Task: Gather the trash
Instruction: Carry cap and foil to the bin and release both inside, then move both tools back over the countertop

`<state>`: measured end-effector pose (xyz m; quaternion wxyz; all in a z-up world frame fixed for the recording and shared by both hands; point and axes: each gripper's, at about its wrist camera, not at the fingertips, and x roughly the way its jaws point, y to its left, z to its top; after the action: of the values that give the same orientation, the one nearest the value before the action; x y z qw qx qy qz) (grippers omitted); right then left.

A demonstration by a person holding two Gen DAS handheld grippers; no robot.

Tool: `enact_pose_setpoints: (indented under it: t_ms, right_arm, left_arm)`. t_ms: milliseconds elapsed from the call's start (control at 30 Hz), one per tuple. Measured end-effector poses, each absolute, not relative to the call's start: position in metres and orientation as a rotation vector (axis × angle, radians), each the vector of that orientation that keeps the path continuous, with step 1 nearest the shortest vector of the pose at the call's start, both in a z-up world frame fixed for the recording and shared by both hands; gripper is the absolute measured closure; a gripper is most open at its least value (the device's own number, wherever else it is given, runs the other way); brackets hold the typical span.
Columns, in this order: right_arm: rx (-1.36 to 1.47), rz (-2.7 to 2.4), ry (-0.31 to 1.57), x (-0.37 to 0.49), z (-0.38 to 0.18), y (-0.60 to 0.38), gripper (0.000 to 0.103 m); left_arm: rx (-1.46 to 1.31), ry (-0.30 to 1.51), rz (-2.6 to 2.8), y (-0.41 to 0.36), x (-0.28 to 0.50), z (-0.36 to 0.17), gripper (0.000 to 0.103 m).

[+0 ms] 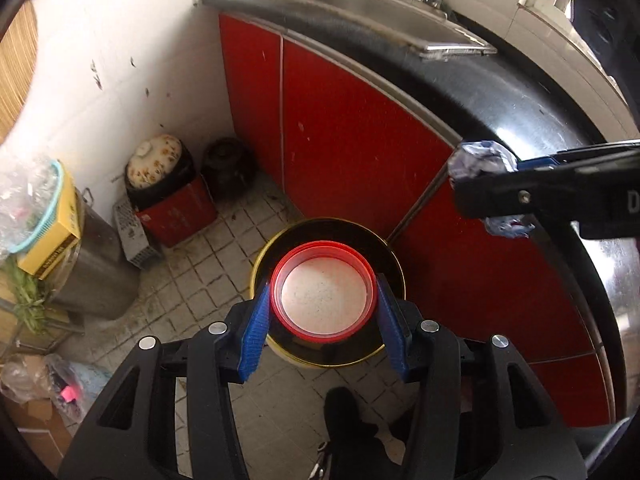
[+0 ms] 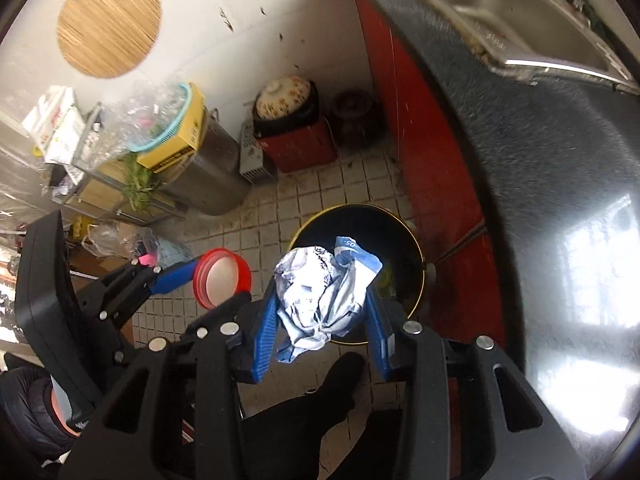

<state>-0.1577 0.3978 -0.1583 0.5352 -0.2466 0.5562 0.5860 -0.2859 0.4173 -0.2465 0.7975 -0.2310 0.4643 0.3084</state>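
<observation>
My left gripper (image 1: 325, 312) is shut on a red plastic lid (image 1: 325, 290) with a pale inside, held directly above the round black trash bin with a yellow rim (image 1: 256, 268) on the tiled floor. It also shows in the right wrist view (image 2: 188, 272) with the lid (image 2: 222, 278). My right gripper (image 2: 324, 308) is shut on a crumpled white-and-blue wrapper (image 2: 324, 292), above the near edge of the bin (image 2: 404, 236). In the left wrist view the right gripper (image 1: 484, 192) and wrapper (image 1: 480, 160) hang at the right, by the counter edge.
Red cabinet doors (image 1: 352, 132) under a dark counter (image 1: 520, 100) with a steel sink (image 1: 360, 4) run along the right. A red box with a clay pot (image 1: 168, 196), a steel pot (image 1: 96, 264) and cluttered shelves (image 2: 80, 152) stand at the left. My foot (image 2: 340, 376) is near the bin.
</observation>
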Motion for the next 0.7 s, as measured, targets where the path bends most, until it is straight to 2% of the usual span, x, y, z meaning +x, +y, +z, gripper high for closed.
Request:
enact_pose_setpoints:
  t_ms: [200,233,267,333,367,567,700]
  right_arm:
    - [-0.611,1.357,1.362,-0.154,-0.178,0.417,0.059]
    - [-0.612,1.353,1.362,-0.155,-0.179,0.419,0.058]
    - [-0.613,1.35,1.359,-0.154,-0.18,0.42,0.053]
    - [-0.62,1.339,1.351,-0.153,-0.182,0.422,0.045]
    - [-0.623,1.336,1.351,-0.153,-0.184,0.424,0.042]
    - [-0.617,1.327,1.365,-0.153,-0.189,0.424,0.034]
    - [-0.601,1.323,1.357,-0.147,-0.181,0.415,0.034]
  left_arm:
    - [-0.524,1.008,0.613,0.431,-0.283,-0.265,0.054]
    - [-0.528,1.009,0.61,0.434,-0.281,-0.267,0.052]
    - [-0.531,1.014,0.607,0.435,-0.279,-0.269,0.043]
    - [-0.534,1.01,0.608,0.438,-0.28,-0.274,0.034]
    - [-0.533,1.013,0.611,0.439,-0.279,-0.276,0.033]
    - [-0.525,1.028,0.603,0.437,-0.28,-0.281,0.03]
    - [-0.515,1.029,0.603,0.435,-0.281,-0.277,0.03]
